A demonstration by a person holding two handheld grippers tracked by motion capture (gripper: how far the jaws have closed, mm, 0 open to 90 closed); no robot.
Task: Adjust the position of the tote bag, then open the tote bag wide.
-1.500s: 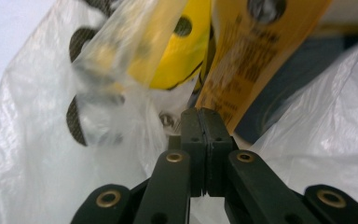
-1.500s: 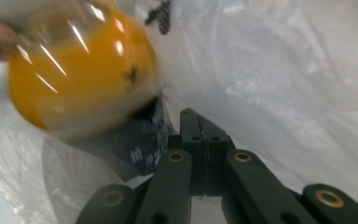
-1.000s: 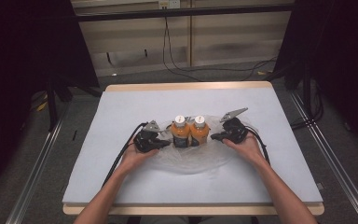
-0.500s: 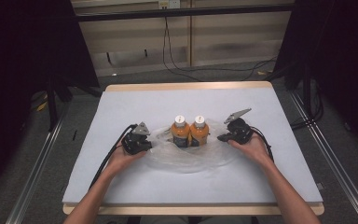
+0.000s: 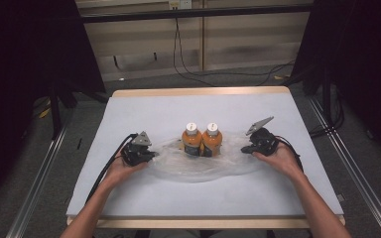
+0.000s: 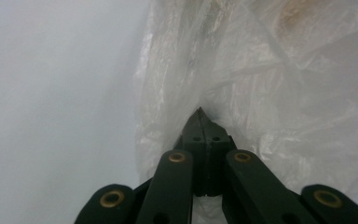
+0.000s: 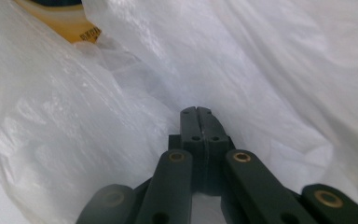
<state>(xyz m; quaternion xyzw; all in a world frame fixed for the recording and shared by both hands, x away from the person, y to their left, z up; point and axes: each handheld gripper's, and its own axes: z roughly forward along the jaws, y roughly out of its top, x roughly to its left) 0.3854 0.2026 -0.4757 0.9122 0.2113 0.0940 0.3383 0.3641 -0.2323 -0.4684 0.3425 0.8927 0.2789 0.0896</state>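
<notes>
Two orange bottles with white caps (image 5: 191,139) (image 5: 211,138) stand side by side at mid-table inside a clear plastic bag (image 5: 198,168) spread flat around them. My left gripper (image 5: 154,155) is at the bag's left edge, jaws shut on the film. In the left gripper view the closed tips (image 6: 199,112) pinch a fold of the plastic bag (image 6: 270,93). My right gripper (image 5: 244,148) is at the bag's right edge, also shut on it. In the right gripper view the closed tips (image 7: 196,111) sit in the white film (image 7: 261,70), with an orange bottle (image 7: 70,18) at the top left.
The white tabletop (image 5: 178,109) has a wooden front edge (image 5: 203,222) and back edge. Cables (image 5: 104,171) trail from both grippers toward the person. Dark stands and floor rails flank the table.
Both grippers have moved outward, away from the bottles, the left one farther. The bag is drawn out wider between them. The bottles have stayed put.
</notes>
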